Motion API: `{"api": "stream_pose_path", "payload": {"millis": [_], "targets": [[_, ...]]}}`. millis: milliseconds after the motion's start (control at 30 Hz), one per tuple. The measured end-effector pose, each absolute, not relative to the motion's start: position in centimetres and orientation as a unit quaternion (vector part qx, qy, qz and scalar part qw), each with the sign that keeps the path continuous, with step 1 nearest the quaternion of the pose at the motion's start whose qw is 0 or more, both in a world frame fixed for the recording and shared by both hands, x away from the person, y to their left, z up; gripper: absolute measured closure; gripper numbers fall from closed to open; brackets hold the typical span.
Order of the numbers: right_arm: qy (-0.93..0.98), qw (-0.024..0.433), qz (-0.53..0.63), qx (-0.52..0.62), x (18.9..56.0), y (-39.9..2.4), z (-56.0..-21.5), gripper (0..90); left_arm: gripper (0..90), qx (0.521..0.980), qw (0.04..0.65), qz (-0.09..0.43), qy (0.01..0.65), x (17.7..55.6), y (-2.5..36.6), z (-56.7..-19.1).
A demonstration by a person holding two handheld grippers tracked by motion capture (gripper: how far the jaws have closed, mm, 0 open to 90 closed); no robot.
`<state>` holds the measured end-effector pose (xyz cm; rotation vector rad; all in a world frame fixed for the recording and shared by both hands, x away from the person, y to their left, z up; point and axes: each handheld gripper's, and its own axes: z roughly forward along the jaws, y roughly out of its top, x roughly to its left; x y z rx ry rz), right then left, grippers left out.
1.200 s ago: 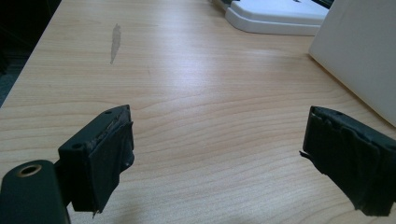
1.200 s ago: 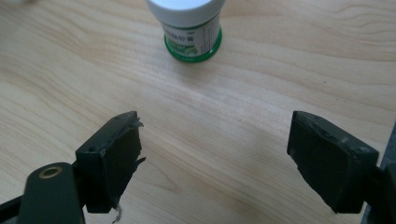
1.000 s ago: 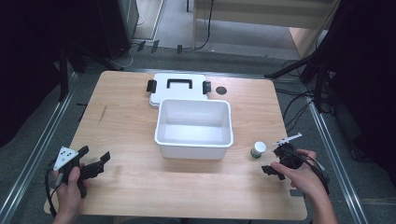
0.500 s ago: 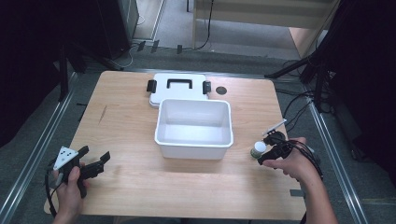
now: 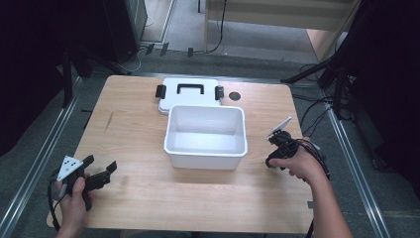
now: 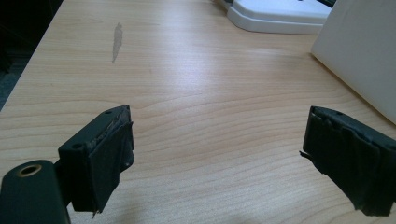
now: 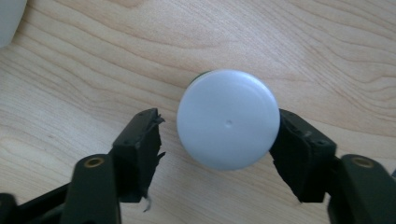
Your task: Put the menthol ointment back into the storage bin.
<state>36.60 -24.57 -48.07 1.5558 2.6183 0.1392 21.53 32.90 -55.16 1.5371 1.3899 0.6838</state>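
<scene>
A small jar with a round white cap (image 7: 228,125) and a dark green body stands upright on the wooden table (image 5: 133,129), right of the white bin (image 5: 171,130). My right gripper (image 7: 217,128) points down over it with a jaw on each side; its jaws have just been closing. The right pad (image 7: 292,149) meets the cap's edge, while a strip of wood shows between the left pad (image 7: 142,144) and the cap. In the high view the right gripper (image 5: 275,149) and hand cover the jar. My left gripper (image 5: 101,164) rests open at the near left, nothing between its jaws (image 6: 219,135).
The bin is empty and sits mid-table. Its white lid (image 5: 171,101) with a black handle and side latches lies flat behind it. A small dark disc (image 5: 234,95) lies right of the lid. Bare wood stretches between the left gripper and the bin.
The right hand moved left and away from the near edge to the jar, and its jaws came down around the jar and narrowed. The left gripper stayed put.
</scene>
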Motion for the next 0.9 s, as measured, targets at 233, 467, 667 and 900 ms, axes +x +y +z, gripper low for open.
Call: {"api": "stream_pose_path", "payload": {"millis": [233,467,667,900], "targets": [[0.863,0.043,0.045,0.502,37.1,-24.5,-48.1,51.3,9.1,0.625,0.462,0.277,0.565,21.5,32.9,-55.2],[0.875,0.036,0.051,0.48,37.1,-24.2,-47.0,51.4,9.1,0.626,0.461,0.277,0.564,21.5,33.0,-55.2],[0.885,0.045,0.056,0.46,37.4,-23.5,-45.1,51.4,9.1,0.625,0.462,0.277,0.565,21.5,33.0,-55.2],[0.896,0.048,0.057,0.437,37.7,-22.3,-42.6,51.5,9.1,0.624,0.463,0.277,0.566,21.5,32.9,-55.2]]}}
